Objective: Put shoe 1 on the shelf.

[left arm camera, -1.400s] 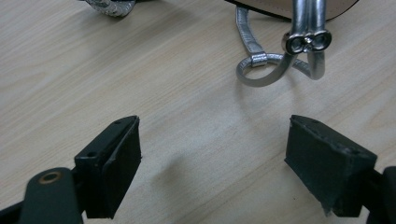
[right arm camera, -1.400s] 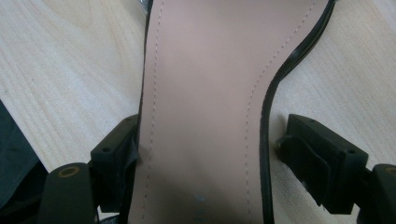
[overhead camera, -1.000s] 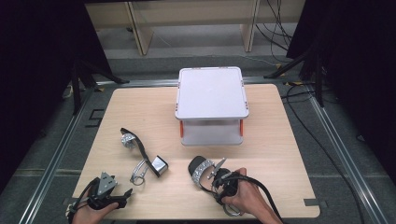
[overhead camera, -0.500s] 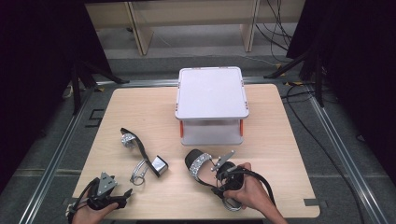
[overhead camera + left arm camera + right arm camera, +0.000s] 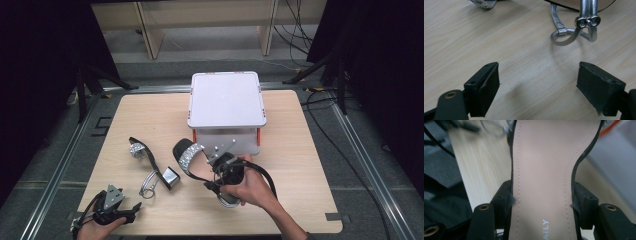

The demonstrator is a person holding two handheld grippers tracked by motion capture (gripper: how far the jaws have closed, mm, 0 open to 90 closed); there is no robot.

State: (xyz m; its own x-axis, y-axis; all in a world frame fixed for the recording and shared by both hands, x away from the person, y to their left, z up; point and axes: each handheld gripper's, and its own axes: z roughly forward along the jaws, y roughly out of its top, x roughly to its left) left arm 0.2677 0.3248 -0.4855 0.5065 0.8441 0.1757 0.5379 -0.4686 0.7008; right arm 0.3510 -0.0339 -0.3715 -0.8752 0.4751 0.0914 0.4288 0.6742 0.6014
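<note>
Right gripper (image 5: pixel 220 167) is clamped across the insole of a sandal (image 5: pixel 192 160), jaws pinching both edges of the footbed (image 5: pixel 541 170); the shoe is lifted off the table (image 5: pixel 300 165), just in front of the box (image 5: pixel 226 100). My read: it's being carried to the box or repositioned. Keep it level, since an edge-only grip could let it swing or slip, and clear the box's front wall before any drop. Left gripper (image 5: pixel 117 210) rests at the near-left table edge, jaws wide, nothing between them, facing the silver strap loop (image 5: pixel 571 35) of the second sandal (image 5: pixel 152 165) lying on the table. The box's white lid is on; contents can't be seen.
</note>
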